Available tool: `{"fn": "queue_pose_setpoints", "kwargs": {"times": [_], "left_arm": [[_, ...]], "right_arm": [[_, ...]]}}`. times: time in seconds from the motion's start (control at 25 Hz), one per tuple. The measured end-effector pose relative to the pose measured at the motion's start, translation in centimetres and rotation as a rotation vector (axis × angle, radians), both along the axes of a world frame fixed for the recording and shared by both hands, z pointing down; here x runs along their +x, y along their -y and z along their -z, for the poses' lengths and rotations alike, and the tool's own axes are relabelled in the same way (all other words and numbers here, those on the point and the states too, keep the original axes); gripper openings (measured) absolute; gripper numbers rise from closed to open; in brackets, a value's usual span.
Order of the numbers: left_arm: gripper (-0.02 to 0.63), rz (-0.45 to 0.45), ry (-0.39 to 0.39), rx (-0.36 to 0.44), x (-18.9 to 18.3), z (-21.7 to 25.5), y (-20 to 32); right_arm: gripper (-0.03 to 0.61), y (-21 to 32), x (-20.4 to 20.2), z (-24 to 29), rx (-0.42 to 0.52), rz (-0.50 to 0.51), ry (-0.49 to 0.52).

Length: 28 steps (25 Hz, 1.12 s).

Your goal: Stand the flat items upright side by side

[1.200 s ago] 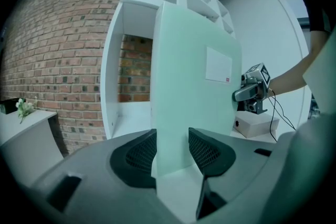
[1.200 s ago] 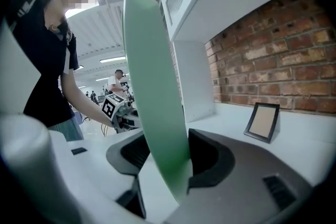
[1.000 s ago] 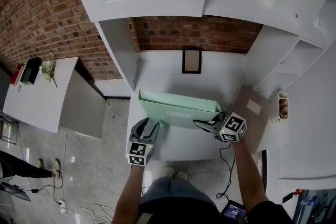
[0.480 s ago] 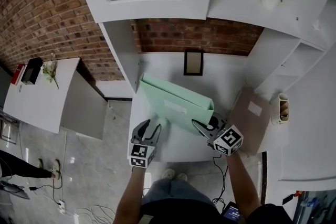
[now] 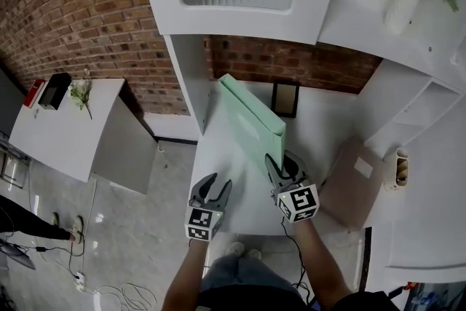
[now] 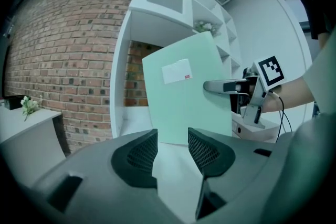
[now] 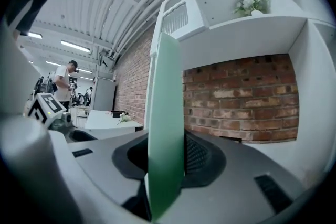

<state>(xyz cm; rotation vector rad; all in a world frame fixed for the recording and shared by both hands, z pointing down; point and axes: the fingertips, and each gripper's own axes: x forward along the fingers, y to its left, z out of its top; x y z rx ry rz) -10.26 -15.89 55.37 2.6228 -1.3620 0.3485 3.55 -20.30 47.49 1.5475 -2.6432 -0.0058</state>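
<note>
The mint-green folder (image 5: pixel 251 124) looks smooth and matt, thin card or perhaps plastic, with a white paper label (image 6: pixel 177 71) on its face. The white shelf (image 5: pixel 233 186) beneath it is smooth with a faint sheen, set against a rough red brick wall (image 5: pixel 291 58). The left tool (image 5: pixel 211 184) and right tool (image 5: pixel 282 165) are matt grey plastic, their pads (image 6: pixel 140 155) dark with a fine mesh-like grip texture.

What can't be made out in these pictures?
Label on the green folder: print too small, left gripper view.
Frame at the back: what it holds is too small, head view.
Object on the right shelf: too small to identify, head view.
</note>
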Motion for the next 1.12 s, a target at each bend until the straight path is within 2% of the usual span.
{"fn": "queue_pose_setpoints", "kwargs": {"times": [0.24,0.52,0.72,0.92,1.12], "left_arm": [[0.179,0.012,-0.009,-0.001,-1.0,0.2,0.2],[0.179,0.045,-0.020,-0.009,-2.4,-0.1,0.3],[0.179,0.059,-0.022,-0.015,-3.2,-0.4,0.2],[0.179,0.073,-0.033,-0.020,-3.6,-0.7,0.2],[0.179,0.082,-0.045,-0.022,-3.4,-0.7,0.3]], "right_arm": [[0.116,4.3,-3.8,-0.4,0.026,-0.115,-0.017],[0.130,8.1,-9.1,-1.3,0.033,-0.119,-0.038],[0.140,10.0,-11.0,-2.9,-0.034,-0.129,-0.024],[0.163,11.3,-12.6,-4.9,-0.097,-0.092,-0.065],[0.201,12.4,-14.3,-5.0,-0.118,0.003,-0.133]]}}
